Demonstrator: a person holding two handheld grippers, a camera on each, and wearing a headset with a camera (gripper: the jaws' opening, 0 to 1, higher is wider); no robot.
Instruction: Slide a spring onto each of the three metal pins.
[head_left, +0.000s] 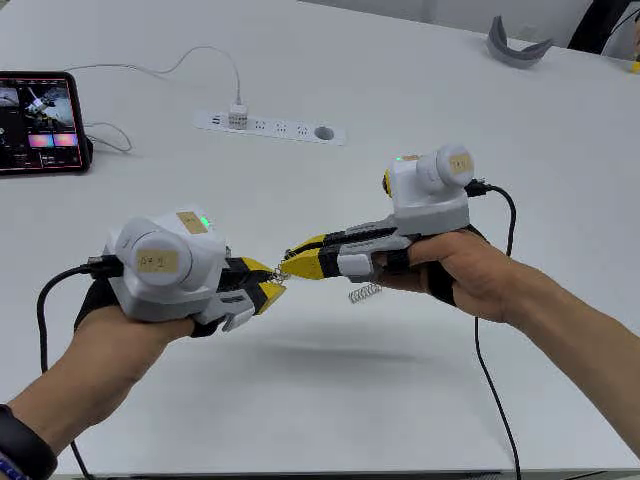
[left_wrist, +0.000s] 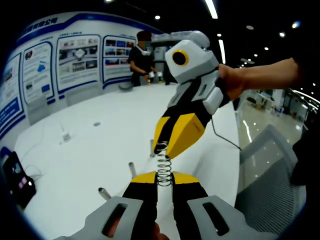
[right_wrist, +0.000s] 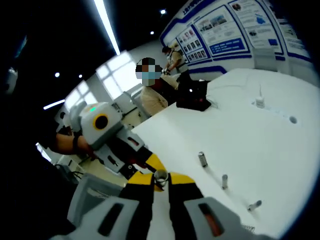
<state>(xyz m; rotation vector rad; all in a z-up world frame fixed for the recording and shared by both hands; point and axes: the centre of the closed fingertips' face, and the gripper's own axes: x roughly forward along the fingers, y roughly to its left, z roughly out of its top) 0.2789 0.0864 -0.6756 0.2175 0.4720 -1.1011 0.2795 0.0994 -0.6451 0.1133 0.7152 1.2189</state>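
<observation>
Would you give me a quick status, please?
Left gripper and right gripper both shut on one spring, midair. Three pins bare. Spare spring on table.

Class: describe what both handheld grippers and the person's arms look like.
The left gripper and right gripper have white bodies, grey-black frames, yellow jaws, tan labels and black cables. Black hand straps are worn; a dark wristband circles the left wrist.

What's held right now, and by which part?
A spring, gripped at both ends: left gripper on one end, right gripper on the other.
</observation>
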